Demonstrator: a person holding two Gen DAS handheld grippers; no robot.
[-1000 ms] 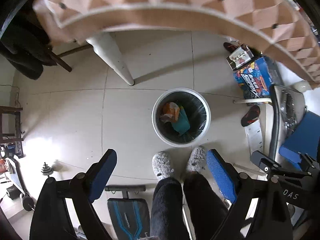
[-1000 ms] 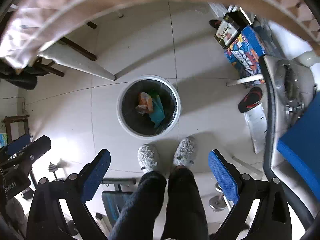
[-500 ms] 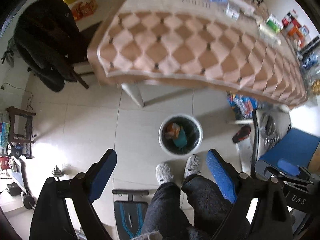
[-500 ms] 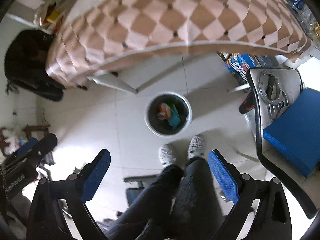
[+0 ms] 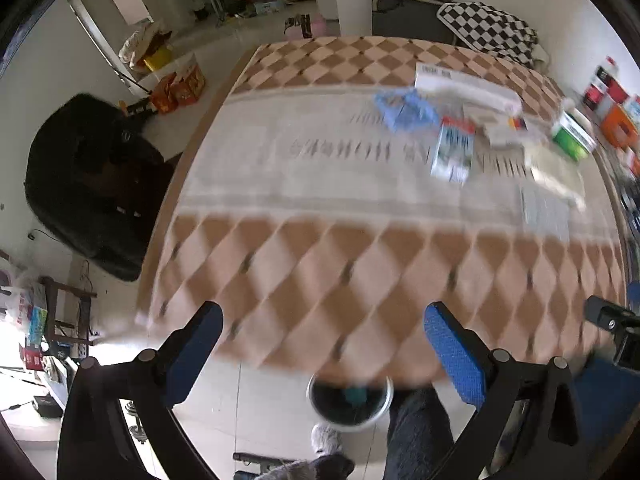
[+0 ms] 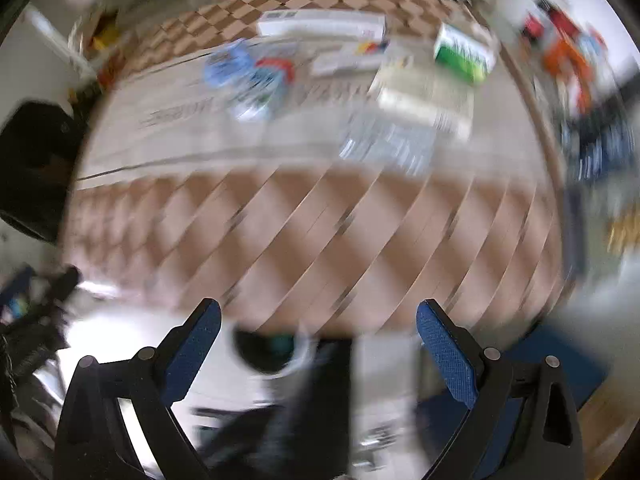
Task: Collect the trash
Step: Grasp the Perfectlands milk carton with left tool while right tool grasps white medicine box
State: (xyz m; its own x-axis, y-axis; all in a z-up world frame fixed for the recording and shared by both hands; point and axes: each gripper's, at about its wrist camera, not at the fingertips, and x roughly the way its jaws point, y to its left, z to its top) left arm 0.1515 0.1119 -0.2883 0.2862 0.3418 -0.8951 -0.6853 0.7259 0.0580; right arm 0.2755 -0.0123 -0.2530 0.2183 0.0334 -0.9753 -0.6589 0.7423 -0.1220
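Both views are blurred by motion. My left gripper [image 5: 322,344] hangs over the near edge of the table, its jaws opening wide with nothing between them. My right gripper [image 6: 318,340] is open and empty too. On the far half of the table lie bits of trash: a crumpled blue wrapper [image 5: 404,110], a red-and-white carton [image 5: 454,152], a green box [image 5: 572,136] and flat white packets [image 5: 464,84]. The carton [image 6: 260,84] and green box [image 6: 464,52] show again in the right wrist view. The white trash bin [image 5: 350,398], with bits inside, stands on the floor under the table edge.
A diamond-patterned brown cloth covers the table [image 5: 360,272]. A black coat [image 5: 92,184] hangs over a chair at the left. The person's legs and a grey slipper [image 5: 326,438] are by the bin. Boxes crowd the right wall [image 5: 608,100]. A checkered cushion [image 5: 484,26] sits behind the table.
Both grippers rose from over the floor bin to above the tabletop and tilted forward. The bin shrank toward the bottom of both views. The tabletop's trash came into sight.
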